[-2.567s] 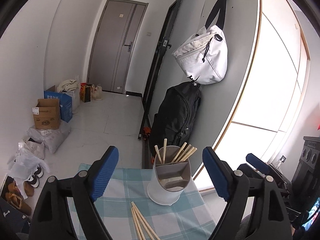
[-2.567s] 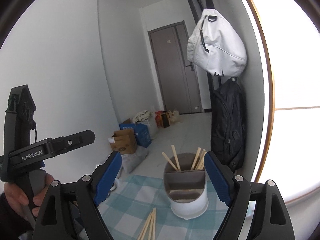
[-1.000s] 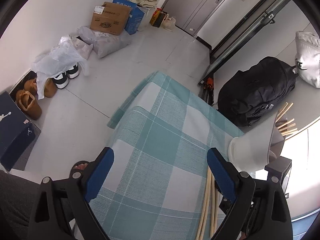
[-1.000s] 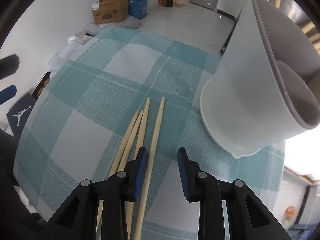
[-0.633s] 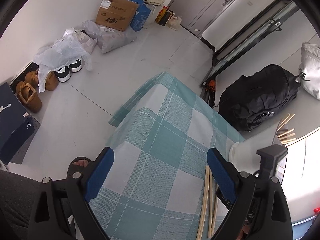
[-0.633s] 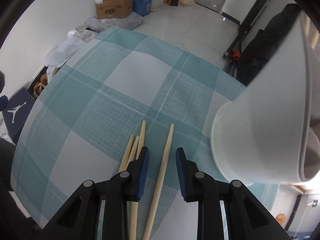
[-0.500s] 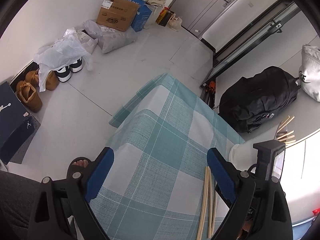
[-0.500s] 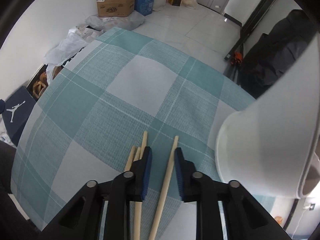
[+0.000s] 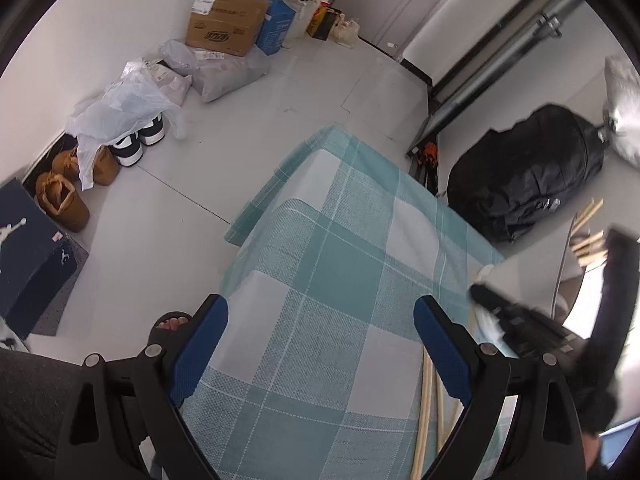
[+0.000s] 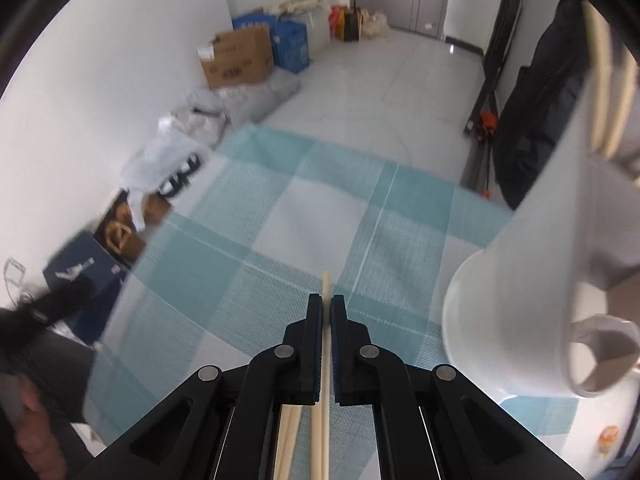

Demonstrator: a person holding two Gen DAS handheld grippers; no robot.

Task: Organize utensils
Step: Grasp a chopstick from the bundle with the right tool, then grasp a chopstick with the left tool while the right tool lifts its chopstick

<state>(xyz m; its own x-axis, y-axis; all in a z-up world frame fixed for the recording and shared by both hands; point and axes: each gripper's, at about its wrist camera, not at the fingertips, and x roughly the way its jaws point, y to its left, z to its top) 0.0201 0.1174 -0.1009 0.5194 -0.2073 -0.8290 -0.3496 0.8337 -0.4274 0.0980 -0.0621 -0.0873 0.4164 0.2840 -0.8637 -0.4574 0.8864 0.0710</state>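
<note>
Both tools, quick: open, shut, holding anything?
Left tool: open, nothing between its fingers.
Right tool: just closed, gripping one chopstick.

A teal-and-white checked cloth [image 10: 304,216] covered the bench, and a pale wooden chopstick [image 10: 326,292] showed between the blue pads of the black right claw [image 10: 326,312], beside a white utensil holder [image 10: 516,304] with a grey inside at the right of the frame. In the left wrist view, the left claw [image 9: 320,344] was black with blue pads too. At upper left stood a brown cardboard box [image 9: 226,24] and a blue one [image 9: 276,20], with a black backpack [image 9: 528,176] at right.
</note>
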